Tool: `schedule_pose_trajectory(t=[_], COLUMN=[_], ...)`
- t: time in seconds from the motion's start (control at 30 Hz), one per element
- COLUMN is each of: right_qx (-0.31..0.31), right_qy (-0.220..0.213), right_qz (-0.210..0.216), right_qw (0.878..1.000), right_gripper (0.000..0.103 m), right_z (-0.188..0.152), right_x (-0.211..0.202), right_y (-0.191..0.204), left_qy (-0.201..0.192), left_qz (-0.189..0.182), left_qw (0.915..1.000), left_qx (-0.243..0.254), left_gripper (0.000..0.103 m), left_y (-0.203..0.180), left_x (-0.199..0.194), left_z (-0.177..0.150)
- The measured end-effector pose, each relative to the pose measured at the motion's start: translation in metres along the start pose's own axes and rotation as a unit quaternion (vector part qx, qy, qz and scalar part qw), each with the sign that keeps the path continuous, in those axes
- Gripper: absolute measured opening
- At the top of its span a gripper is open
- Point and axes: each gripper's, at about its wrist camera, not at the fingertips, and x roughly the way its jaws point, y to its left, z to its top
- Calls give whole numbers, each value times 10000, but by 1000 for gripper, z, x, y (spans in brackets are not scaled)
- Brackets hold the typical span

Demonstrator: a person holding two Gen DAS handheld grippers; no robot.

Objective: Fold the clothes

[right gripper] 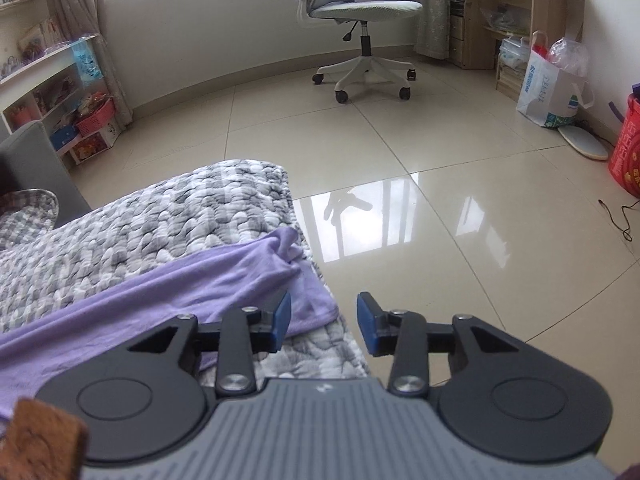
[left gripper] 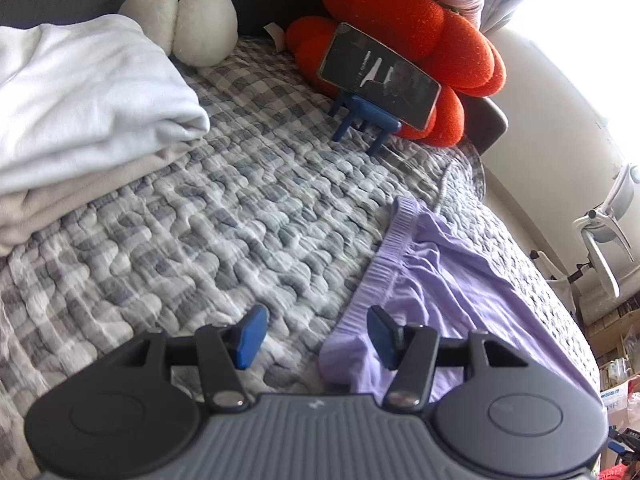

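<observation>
Left wrist view: the lilac garment (left gripper: 448, 280) is laid out on the checked quilt (left gripper: 224, 216), w/ the left gripper (left gripper: 316, 338) held just above its ribbed waistband edge, jaws apart & nothing pinched btwn them; on the far side of the garment a phone (left gripper: 378, 76) is propped on a blue stand against an orange plush (left gripper: 400, 32), and folded white laundry (left gripper: 88, 100) is stacked well apart from it. Right wrist view: the same garment (right gripper: 168, 292) is seen stretched along the quilt (right gripper: 152, 216) near the edge by the tiled floor (right gripper: 460, 208), the right gripper (right gripper: 323, 322) is parted & empty right at the garment's end, and an office chair (right gripper: 356, 12) is parked well beyond.
</observation>
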Motion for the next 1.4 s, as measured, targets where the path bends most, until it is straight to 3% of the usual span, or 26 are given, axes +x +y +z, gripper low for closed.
schedule_pose_trajectory(t=[0.13, 0.17, 0.27, 0.3, 0.37, 0.43, 0.47, 0.57, 0.67, 0.8, 0.83, 0.9, 0.97, 1.1, 1.2, 1.33, 1.4], right_qx=[117, 110, 229, 300, 442, 810, 1066, 1826, 2379, 2723, 2628, 2179, 1940, 1713, 1566, 1441, 1514], right_qy=[267, 286, 239, 222, 160, 168, 222, 357, 436, 369, 345, 273, 152, -509, -739, -279, 37], right_qz=[342, 357, 414, 411, 388, 512, 641, 1030, 1096, 1410, 1412, 1138, 939, 562, 341, 493, 800], right_qw=[9990, 9989, 9986, 9985, 9981, 9953, 9920, 9771, 9641, 9511, 9539, 9689, 9764, 9823, 9843, 9879, 9852], right_gripper=[41, 36, 12, 12, 12, 19, 25, 27, 29, 29, 26, 3, 2, 0, 0, 2, 13], right_z=[-9, -12, -12, -12, -11, -10, -9, -8, -7, -3, -2, 3, 3, -5, -6, -8, -13], right_x=[5, 7, 4, 2, -2, -2, 0, 9, 23, 27, 26, 22, 16, -13, -24, -6, 1], right_y=[1, 2, -2, -4, -11, -23, -30, -46, -52, -53, -51, -40, -36, -39, -44, -42, -34], left_qy=[162, 202, 179, 192, 179, 155, 162, 188, 172, 107, 96, 65, 11, -225, -333, -327, -330], left_qz=[-114, -140, 19, 16, 1, 1, -7, -36, 4, 115, 120, 140, 167, 171, 172, 178, 195], left_qw=[9998, 9997, 9995, 9994, 9994, 9995, 9996, 9997, 9997, 9993, 9993, 9993, 9994, 9989, 9984, 9986, 9988], left_qx=[35, 46, 274, 304, 303, 287, 249, 155, 198, 329, 335, 333, 309, 367, 434, 372, 295], left_gripper=[62, 61, 35, 29, 28, 28, 28, 28, 28, 25, 25, 24, 24, 23, 23, 23, 23], left_y=[-8, -10, -19, -20, -21, -20, -19, -17, -20, -25, -25, -25, -24, -21, -16, -9, -5], left_x=[7, 9, 12, 13, 12, 12, 12, 14, 15, 13, 13, 12, 10, -5, -15, -16, -15], left_z=[-11, -14, -19, -20, -20, -19, -18, -18, -19, -20, -20, -20, -20, -16, -12, -10, -12])
